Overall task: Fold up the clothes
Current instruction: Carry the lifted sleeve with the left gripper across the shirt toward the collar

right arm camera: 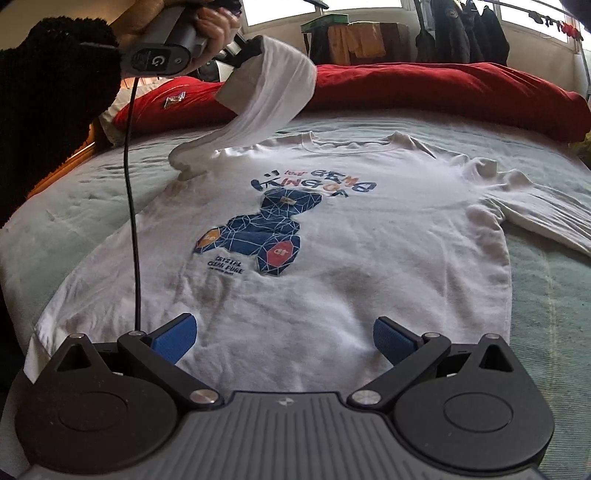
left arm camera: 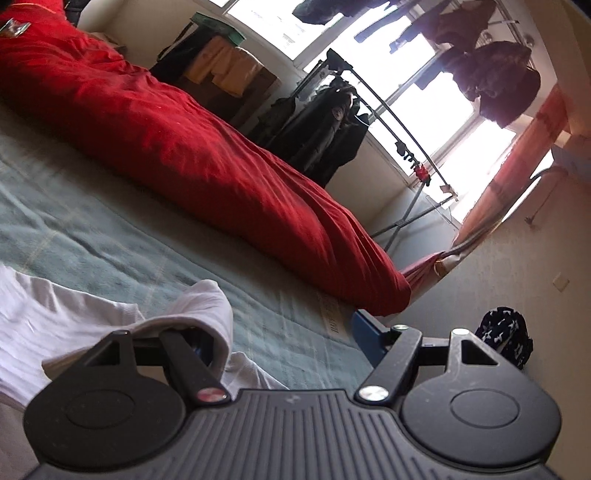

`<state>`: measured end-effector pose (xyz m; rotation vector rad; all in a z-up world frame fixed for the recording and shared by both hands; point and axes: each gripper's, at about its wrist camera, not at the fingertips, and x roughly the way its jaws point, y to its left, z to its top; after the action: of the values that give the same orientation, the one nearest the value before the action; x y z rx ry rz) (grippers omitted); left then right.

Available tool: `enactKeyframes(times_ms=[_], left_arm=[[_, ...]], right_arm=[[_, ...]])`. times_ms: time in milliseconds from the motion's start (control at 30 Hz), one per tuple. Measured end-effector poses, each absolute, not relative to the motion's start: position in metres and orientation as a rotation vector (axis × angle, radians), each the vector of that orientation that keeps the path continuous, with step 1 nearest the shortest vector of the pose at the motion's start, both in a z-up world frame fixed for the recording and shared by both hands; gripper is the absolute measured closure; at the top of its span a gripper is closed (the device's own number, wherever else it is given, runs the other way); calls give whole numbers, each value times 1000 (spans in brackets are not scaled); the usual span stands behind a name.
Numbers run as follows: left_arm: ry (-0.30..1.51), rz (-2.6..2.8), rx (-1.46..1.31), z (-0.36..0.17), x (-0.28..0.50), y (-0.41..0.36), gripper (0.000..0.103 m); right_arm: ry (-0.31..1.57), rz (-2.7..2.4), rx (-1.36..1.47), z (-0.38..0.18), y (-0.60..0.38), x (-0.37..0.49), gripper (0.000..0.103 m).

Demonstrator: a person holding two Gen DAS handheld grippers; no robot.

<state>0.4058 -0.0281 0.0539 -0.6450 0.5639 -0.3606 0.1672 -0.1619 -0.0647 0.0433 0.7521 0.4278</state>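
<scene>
White long-sleeved shirt (right arm camera: 332,266) is lying front-up on the bed (right arm camera: 554,295), its collar pointing toward the window side and its hem lying nearest the right wrist camera. A blue geometric bear print (right arm camera: 258,236) with lettering is showing at the centre of the chest, and faint greyish marks are showing on the lower front. One sleeve (right arm camera: 535,218) is lying flat on the pale green bedspread, reaching out toward the right edge of the right wrist view. The other sleeve (right arm camera: 266,99) is hanging in the air, lifted off the bed and draping from the left gripper (right arm camera: 251,51) down to the shoulder of the shirt. In the left wrist view the cuff of this sleeve is wrapping over one finger of the left gripper (left arm camera: 280,332), while the opposite blue pad (left arm camera: 369,328) is standing apart from the cloth; the jaws are standing fairly wide, and whether they are pinching the cloth or merely hooking it cannot be told. A hand (right arm camera: 214,26) in a dark fuzzy sleeve is holding the handle of this gripper, with a black cable (right arm camera: 133,221) hanging from it down across the shirt. The right gripper (right arm camera: 284,339) is hovering over the hem with its blue pads spread wide and nothing between them. A red duvet (right arm camera: 443,88) is lying bunched along the far side of the bed, and dark garments are hanging on a rail (left arm camera: 388,107) before the window.
</scene>
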Motion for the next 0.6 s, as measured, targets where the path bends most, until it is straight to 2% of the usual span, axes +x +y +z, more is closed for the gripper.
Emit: enactKeyframes(times_ms=[600], left_arm=[[617, -389, -576, 37, 412, -77, 31]], right_arm=[[788, 411, 32, -63, -171, 165, 0]])
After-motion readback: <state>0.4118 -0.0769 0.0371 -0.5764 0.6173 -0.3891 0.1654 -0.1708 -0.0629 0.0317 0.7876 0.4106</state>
